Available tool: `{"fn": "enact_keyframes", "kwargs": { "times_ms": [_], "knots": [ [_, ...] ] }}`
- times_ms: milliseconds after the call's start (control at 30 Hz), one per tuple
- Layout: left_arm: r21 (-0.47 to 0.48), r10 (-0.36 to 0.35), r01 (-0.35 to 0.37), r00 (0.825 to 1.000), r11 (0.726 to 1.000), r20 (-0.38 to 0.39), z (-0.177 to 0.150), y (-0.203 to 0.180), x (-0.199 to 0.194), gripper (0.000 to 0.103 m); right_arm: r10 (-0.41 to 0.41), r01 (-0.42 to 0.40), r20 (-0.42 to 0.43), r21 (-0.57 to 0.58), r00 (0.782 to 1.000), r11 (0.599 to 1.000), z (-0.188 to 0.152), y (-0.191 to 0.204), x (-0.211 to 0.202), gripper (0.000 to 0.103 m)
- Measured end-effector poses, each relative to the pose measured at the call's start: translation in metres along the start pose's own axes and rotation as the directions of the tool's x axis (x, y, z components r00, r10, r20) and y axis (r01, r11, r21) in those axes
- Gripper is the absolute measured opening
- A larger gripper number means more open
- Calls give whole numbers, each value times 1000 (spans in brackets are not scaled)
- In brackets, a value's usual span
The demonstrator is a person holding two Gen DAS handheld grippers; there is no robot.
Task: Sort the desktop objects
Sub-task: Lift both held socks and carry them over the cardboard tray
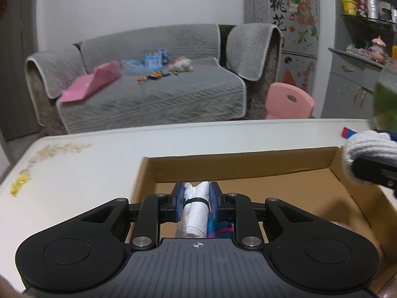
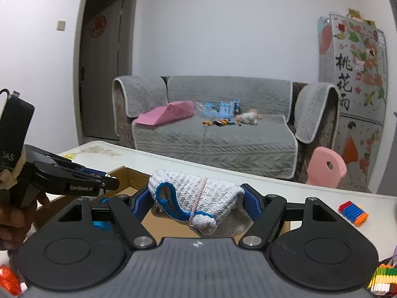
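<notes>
L tongs (image 1: 196,200) clamped on a white paper roll (image 1: 196,211) w/ a black band round it, hanging over the open cardboard box (image 1: 248,164) on the white table (image 1: 74,168). Blue-pink thing just under it in the box, can't tell what. R tongs (image 2: 196,198) pinching a white knit pouch (image 2: 198,198), blue trim, pink cord, also above the box. Coloured stick bundle (image 2: 353,212) on the table to my right, apart from the box.
</notes>
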State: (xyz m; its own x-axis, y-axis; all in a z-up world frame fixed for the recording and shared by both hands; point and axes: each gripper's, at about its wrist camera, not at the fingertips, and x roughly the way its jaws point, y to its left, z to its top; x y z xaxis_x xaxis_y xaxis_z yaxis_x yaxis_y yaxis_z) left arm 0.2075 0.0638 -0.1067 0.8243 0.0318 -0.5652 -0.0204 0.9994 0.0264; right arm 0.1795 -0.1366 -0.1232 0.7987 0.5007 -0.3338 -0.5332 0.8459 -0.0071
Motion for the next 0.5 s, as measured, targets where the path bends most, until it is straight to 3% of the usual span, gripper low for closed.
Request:
{"fn": "enact_keyframes", "kwargs": {
  "times_ms": [200, 500],
  "knots": [
    [52, -24, 24, 1000, 998, 3, 5, -19, 8, 28, -17, 17, -18, -2, 1000, 1000, 3, 1, 1, 71],
    [89, -30, 36, 997, 995, -68, 3, -41, 27, 29, -57, 60, -103, 26, 993, 998, 1, -12, 24, 71]
  ]
}}
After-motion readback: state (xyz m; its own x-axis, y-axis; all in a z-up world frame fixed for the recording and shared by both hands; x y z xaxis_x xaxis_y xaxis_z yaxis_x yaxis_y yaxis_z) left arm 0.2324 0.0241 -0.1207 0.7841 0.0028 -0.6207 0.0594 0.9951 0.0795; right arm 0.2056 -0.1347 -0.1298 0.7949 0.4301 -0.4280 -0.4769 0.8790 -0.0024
